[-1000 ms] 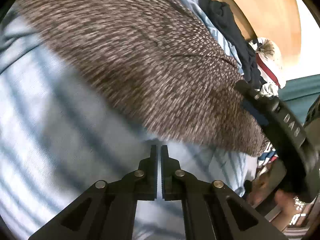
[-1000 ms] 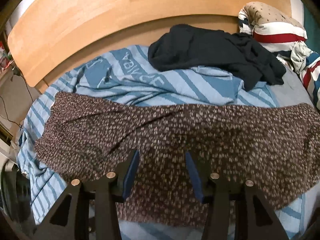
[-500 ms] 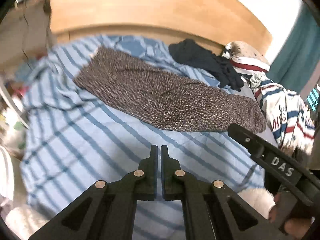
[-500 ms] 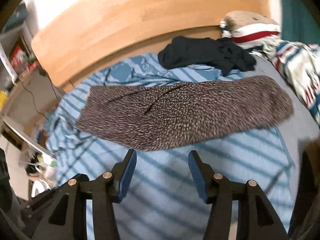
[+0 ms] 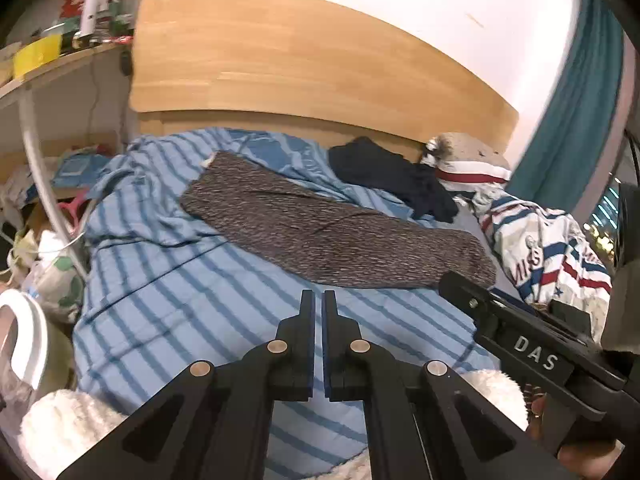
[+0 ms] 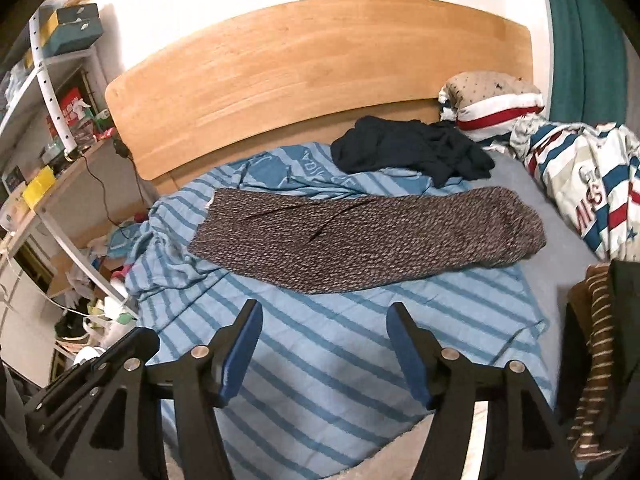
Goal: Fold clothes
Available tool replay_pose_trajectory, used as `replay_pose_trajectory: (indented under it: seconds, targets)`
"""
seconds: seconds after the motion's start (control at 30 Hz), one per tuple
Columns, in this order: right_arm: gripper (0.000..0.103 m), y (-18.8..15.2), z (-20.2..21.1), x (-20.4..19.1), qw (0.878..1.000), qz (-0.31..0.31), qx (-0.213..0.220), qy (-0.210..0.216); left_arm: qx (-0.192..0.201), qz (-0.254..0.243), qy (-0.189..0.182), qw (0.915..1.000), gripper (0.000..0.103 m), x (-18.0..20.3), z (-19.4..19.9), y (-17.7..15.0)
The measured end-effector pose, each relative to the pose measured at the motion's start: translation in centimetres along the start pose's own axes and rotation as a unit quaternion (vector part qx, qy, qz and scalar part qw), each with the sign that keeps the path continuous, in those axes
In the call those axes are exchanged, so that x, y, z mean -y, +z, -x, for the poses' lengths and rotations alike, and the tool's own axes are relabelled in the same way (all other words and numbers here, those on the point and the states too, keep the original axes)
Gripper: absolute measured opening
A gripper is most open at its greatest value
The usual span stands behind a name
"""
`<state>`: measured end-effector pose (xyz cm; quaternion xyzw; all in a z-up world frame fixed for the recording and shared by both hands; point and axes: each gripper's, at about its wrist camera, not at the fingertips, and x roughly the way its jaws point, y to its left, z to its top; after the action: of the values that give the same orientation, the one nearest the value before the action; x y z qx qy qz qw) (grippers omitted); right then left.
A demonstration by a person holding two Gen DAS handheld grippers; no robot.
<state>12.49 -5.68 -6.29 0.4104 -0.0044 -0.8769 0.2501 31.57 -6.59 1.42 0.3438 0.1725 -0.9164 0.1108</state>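
Observation:
A long brown speckled garment [image 6: 360,236] [image 5: 332,236] lies flat across the blue striped bedsheet [image 6: 340,344] [image 5: 192,304], folded into a narrow strip. Behind it a dark navy garment [image 6: 412,148] [image 5: 392,172] sits crumpled near the headboard. My left gripper [image 5: 319,300] hangs above the sheet well in front of the brown garment, shut with nothing in it. My right gripper [image 6: 324,316] is also pulled back above the sheet; its jaws are opening and nothing is between them. The right gripper's body [image 5: 532,352] shows at the right of the left wrist view.
A wooden headboard [image 6: 320,68] closes off the far side. A pillow [image 6: 492,96] and a red, white and blue duvet [image 6: 588,188] fill the right. Cluttered shelves [image 6: 48,92] and bags stand left of the bed. A striped brown cloth [image 6: 596,352] hangs at the right edge.
Both grippers have lifted and drawn back from the brown garment, which was close under them and now lies far ahead. The right jaws have spread wider.

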Motion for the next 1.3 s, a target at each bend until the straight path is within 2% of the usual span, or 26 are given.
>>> replay_pose_trajectory:
  seconds: [0.1,0.23,0.37,0.47,0.57,0.63,0.67,0.7,0.83,0.87,0.97,1.03,1.07,1.1,1.13,1.2,1.23,1.27,1.3]
  targets:
    - [0.070,-0.6,-0.6,0.1,1.000,-0.014,-0.017,0.016,0.006,0.011,0.016,0.9998,0.003,-0.7,-0.2,0.2]
    - [0.070,-1.1,-2.1,0.9,0.999,-0.024,-0.041,0.023,-0.020,0.023,0.020,0.9993,0.003,-0.5,-3.0,0.3]
    - [0.070,-0.7,-3.5,3.1,0.996,-0.053,-0.056,0.035,-0.058,0.059,-0.012,0.9965,0.003,-1.2,-6.7,0.7]
    - [0.071,0.6,-4.2,5.9,0.994,-0.087,-0.055,0.029,-0.096,0.143,-0.049,0.9838,0.003,-3.3,-10.5,1.5]
    - [0.073,2.4,-5.5,9.3,0.989,-0.133,-0.055,0.029,-0.128,0.240,-0.077,0.9592,0.005,-5.8,-14.6,2.3]
    - [0.075,3.5,-7.0,11.7,0.983,-0.169,-0.062,0.040,-0.139,0.296,-0.086,0.9409,0.031,-7.2,-17.1,2.7]
    - [0.075,4.0,-7.9,12.9,0.980,-0.183,-0.068,0.040,-0.137,0.312,-0.089,0.9357,0.057,-7.6,-17.9,3.0]
    - [0.076,4.5,-8.9,14.1,0.977,-0.195,-0.075,0.037,-0.131,0.326,-0.091,0.9319,0.070,-7.8,-18.7,3.3]
    - [0.076,6.4,-12.8,18.9,0.964,-0.243,-0.103,0.024,-0.115,0.364,-0.086,0.9203,0.071,-7.5,-21.8,4.6]
    - [0.076,6.9,-13.5,20.1,0.963,-0.249,-0.107,0.009,-0.111,0.371,-0.084,0.9180,0.071,-7.4,-22.5,5.0]
    - [0.076,9.4,-14.9,23.7,0.959,-0.256,-0.104,-0.062,-0.111,0.375,-0.075,0.9172,0.071,-6.1,-25.5,7.2]
    - [0.074,11.5,-16.0,25.0,0.959,-0.257,-0.100,-0.066,-0.146,0.341,-0.063,0.9266,0.069,-4.0,-28.7,9.6]
    - [0.065,12.8,-16.8,24.9,0.963,-0.246,-0.097,-0.055,-0.162,0.318,-0.048,0.9328,0.058,-2.9,-30.0,10.6]
    - [0.057,14.1,-17.6,24.9,0.967,-0.234,-0.095,-0.044,-0.172,0.298,-0.034,0.9383,0.041,-1.6,-31.2,11.6]
    - [0.039,15.4,-18.8,24.1,0.974,-0.202,-0.098,-0.040,-0.182,0.277,-0.020,0.9431,0.037,-0.4,-32.4,12.6]
    - [0.029,17.1,-21.8,21.7,0.985,-0.119,-0.120,-0.037,-0.195,0.260,-0.025,0.9452,0.025,1.4,-34.3,13.8]
    - [0.020,17.4,-23.5,20.5,0.986,-0.078,-0.141,-0.032,-0.204,0.254,-0.021,0.9452,0.024,1.7,-35.4,13.9]
    - [0.015,17.1,-24.9,19.9,0.985,-0.046,-0.159,-0.043,-0.214,0.243,-0.007,0.9461,0.024,1.8,-36.5,14.0]
    - [0.015,16.6,-26.1,19.5,0.982,-0.017,-0.175,-0.062,-0.224,0.231,0.007,0.9466,0.024,1.8,-37.7,14.0]
